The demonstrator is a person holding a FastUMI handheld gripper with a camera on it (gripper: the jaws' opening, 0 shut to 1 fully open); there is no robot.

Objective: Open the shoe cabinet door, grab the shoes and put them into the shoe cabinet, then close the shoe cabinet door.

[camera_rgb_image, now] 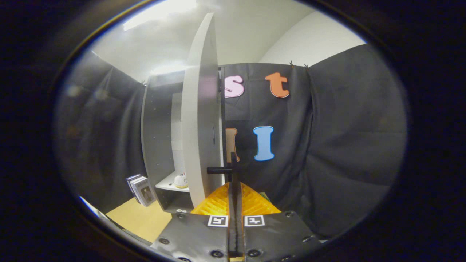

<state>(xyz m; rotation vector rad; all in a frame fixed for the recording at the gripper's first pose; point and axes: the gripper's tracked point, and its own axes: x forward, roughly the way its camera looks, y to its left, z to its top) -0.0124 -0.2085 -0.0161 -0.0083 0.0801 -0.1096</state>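
The shoe cabinet (157, 134) stands ahead and to the left, with grey side walls and a pale inside. Its white door (201, 120) is swung out and I see it nearly edge-on, rising straight above the fingers. A black bar handle (218, 169) sticks out from the door's edge, and its upright part runs down between the fingers. My gripper (233, 185) is shut on that handle. On a shelf (168, 185) inside the cabinet sits a small white rounded thing (181, 181); I cannot tell whether it is a shoe.
A few upright books or boxes (140, 189) stand on the wooden surface (140, 218) left of the cabinet. Black cloth (327, 145) closes the booth behind and to the right.
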